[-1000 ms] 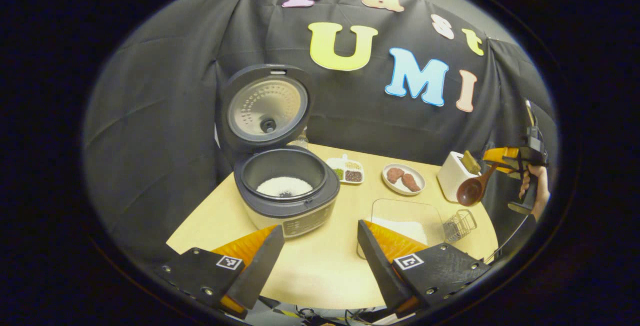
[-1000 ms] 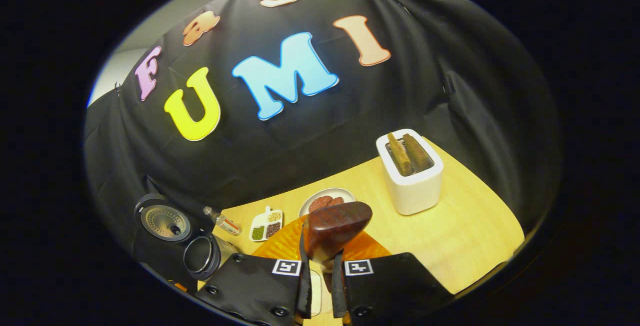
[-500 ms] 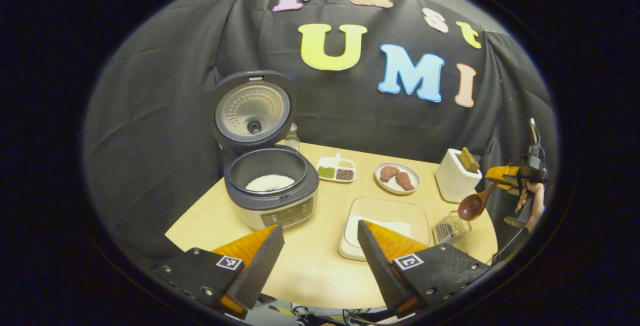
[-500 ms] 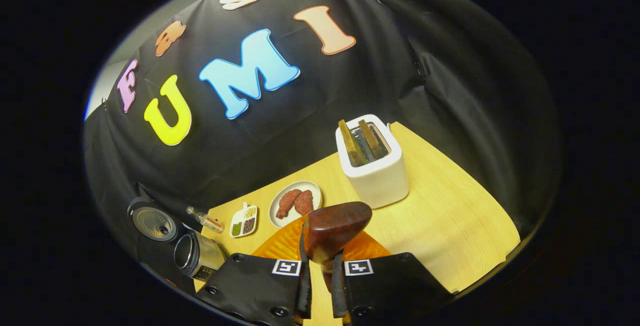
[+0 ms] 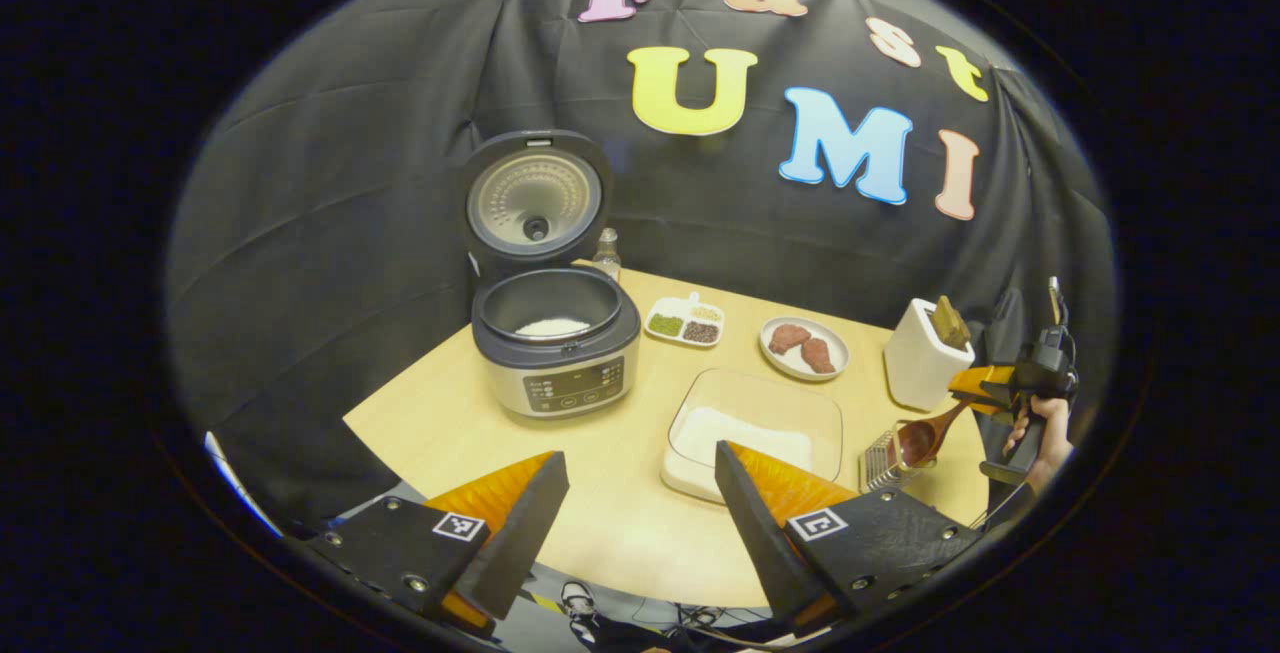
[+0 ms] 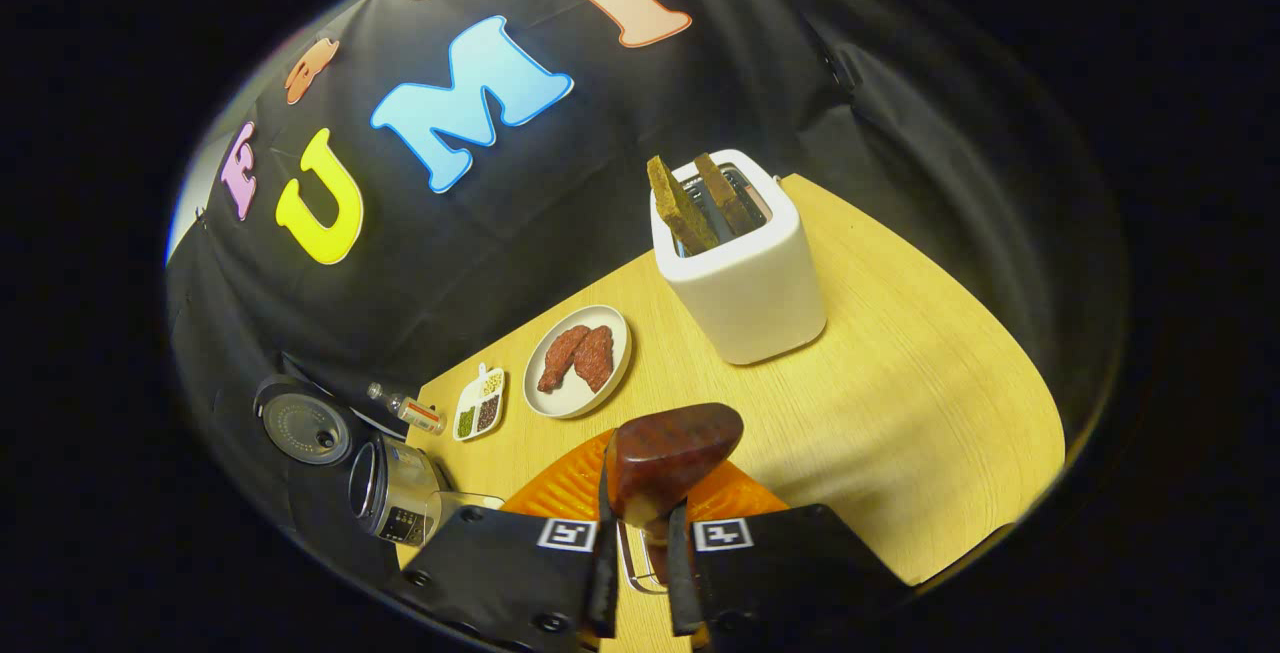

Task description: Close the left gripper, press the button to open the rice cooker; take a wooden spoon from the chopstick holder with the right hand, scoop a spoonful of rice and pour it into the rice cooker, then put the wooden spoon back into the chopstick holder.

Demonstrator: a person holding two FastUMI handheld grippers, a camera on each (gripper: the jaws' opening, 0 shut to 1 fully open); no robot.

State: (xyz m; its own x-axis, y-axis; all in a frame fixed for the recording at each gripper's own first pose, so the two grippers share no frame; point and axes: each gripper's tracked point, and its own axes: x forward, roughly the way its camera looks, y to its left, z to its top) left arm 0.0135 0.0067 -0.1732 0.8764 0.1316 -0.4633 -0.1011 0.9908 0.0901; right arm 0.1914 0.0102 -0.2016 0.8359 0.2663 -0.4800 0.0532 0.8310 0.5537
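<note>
Even overhead light, strong fisheye warping

Cooker (image 5: pixel 556 353) sitting at table (image 5: pixel 610 523) left, tray (image 5: pixel 755 428) lying to its right, toaster (image 5: pixel 922 366) standing far right, plate (image 5: pixel 804 347) lying between, holder (image 5: pixel 882 460) standing before toaster

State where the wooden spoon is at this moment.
In the left gripper view the wooden spoon is at the table's far right, held by the right gripper, its bowl at the wire chopstick holder, below the toaster.
</note>
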